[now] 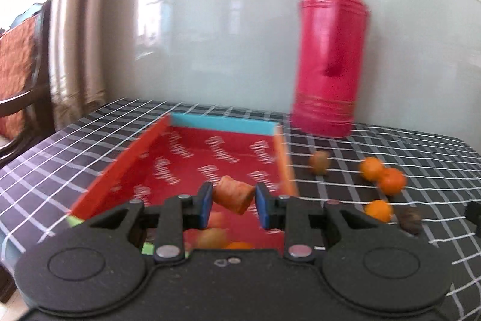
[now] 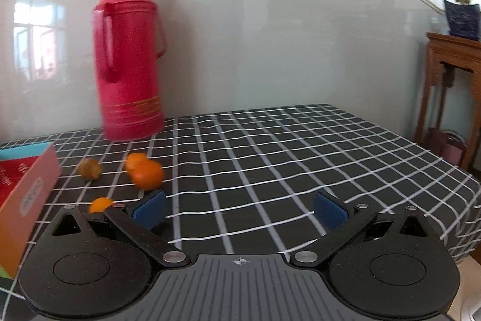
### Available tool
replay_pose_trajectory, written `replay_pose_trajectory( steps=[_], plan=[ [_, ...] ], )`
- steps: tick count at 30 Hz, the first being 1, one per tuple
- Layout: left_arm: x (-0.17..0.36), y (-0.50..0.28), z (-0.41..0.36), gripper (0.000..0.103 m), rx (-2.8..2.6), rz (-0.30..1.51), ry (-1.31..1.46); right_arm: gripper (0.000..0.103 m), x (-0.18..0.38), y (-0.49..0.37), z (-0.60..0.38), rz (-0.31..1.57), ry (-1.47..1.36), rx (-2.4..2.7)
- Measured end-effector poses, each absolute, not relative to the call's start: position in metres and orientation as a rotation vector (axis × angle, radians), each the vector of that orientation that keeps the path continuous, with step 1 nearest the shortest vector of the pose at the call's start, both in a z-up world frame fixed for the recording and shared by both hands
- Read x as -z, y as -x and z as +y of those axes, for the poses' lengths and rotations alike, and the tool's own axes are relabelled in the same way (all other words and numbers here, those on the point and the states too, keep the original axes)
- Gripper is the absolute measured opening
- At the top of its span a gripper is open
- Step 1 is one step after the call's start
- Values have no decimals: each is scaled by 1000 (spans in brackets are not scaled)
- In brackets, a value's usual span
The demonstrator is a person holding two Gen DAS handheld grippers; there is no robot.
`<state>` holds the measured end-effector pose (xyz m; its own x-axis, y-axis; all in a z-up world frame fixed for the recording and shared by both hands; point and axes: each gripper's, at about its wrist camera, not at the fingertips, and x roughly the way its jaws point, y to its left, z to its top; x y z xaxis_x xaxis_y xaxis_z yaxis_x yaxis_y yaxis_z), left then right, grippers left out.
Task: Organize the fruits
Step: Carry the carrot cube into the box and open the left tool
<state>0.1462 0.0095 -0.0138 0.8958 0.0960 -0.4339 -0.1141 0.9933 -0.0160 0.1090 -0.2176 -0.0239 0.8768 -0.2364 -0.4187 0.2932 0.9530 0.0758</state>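
Note:
My left gripper (image 1: pixel 234 202) hangs over the near end of a red shallow box (image 1: pixel 192 158). An orange-red oblong fruit (image 1: pixel 234 197) sits between its blue pads; the right pad stands slightly off it. More fruits (image 1: pixel 215 236) lie in the box under the gripper. On the cloth to the right lie three oranges (image 1: pixel 390 181), a brownish fruit (image 1: pixel 319 162) and a dark fruit (image 1: pixel 410 218). My right gripper (image 2: pixel 240 211) is open and empty over the cloth, right of the oranges (image 2: pixel 147 174), the brownish fruit (image 2: pixel 89 169) and the box (image 2: pixel 28 194).
A tall red thermos (image 1: pixel 329 56) stands behind the box near the wall; it also shows in the right wrist view (image 2: pixel 129 59). A chair (image 1: pixel 21 74) stands at the left. A wooden cabinet (image 2: pixel 451 98) stands at the right, past the edge of the checked table (image 2: pixel 300 146).

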Motion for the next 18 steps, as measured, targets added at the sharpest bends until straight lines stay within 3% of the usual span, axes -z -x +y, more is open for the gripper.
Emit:
replay_pose_trajectory(
  steps=[4, 7, 9, 11, 18],
  plan=[
    [14, -147, 29, 22, -158, 490, 61, 103, 25, -115, -201, 425, -132, 236],
    [15, -144, 39, 30, -182, 500, 81, 103, 27, -121, -190, 434, -124, 204],
    [13, -141, 44, 39, -187, 499, 80, 103, 27, -123, -184, 437, -119, 185],
    [10, -134, 50, 61, -195, 479, 100, 103, 28, -127, -180, 439, -120, 167],
    [-5, -114, 69, 72, -241, 385, 95, 103, 35, -144, -169, 483, -143, 117]
  ],
)
